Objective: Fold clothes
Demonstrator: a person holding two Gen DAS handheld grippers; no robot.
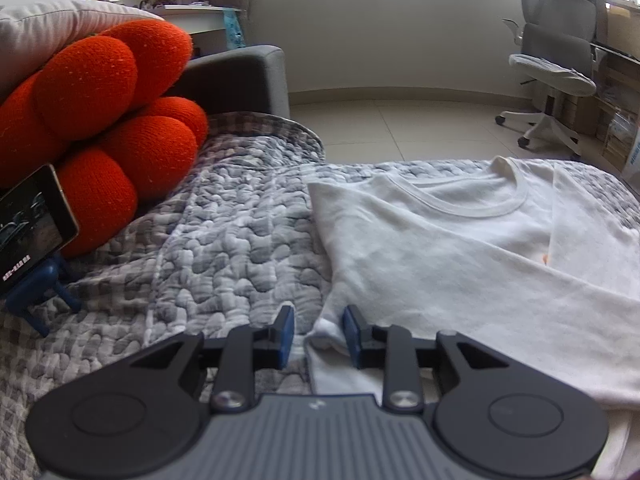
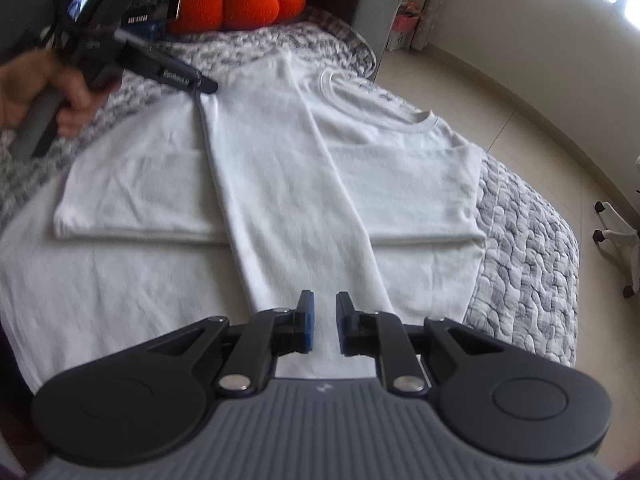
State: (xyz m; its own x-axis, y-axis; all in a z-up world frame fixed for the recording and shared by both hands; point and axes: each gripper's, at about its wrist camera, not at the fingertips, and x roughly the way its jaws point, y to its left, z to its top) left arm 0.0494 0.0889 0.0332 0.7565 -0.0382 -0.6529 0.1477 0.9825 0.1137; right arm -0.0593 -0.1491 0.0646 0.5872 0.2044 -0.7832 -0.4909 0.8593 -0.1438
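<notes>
Quilted grey-and-white coverlet (image 1: 224, 216) spread over a grey sofa (image 1: 236, 76), forming the work surface beneath both grippers; pale tiled floor (image 1: 400, 128) and a plain wall lie beyond the jaws. White T-shirt (image 2: 280, 184) lying flat on the coverlet ahead of the right gripper (image 2: 323, 322), collar at the far end, one side panel folded in along the middle toward the jaws. Right jaws stand apart with the folded panel's near end between and just below them, no cloth pinched. Left gripper (image 1: 318, 334) at the shirt's edge (image 1: 440, 248), jaws apart, the edge's bunched fabric rising in the gap; whether a pad touches it cannot be told.

Left wrist view only: grey office chair (image 1: 556, 68) far right of the jaws, a desk with clutter at the far left, and a phone (image 1: 32, 224) on a blue stand left of the jaws, touching the orange knot cushion (image 1: 104, 120).

Right wrist view only: the whole shirt outline, the person's left hand (image 2: 44, 92) gripping the left tool's handle at upper left, and chair casters at far right.
</notes>
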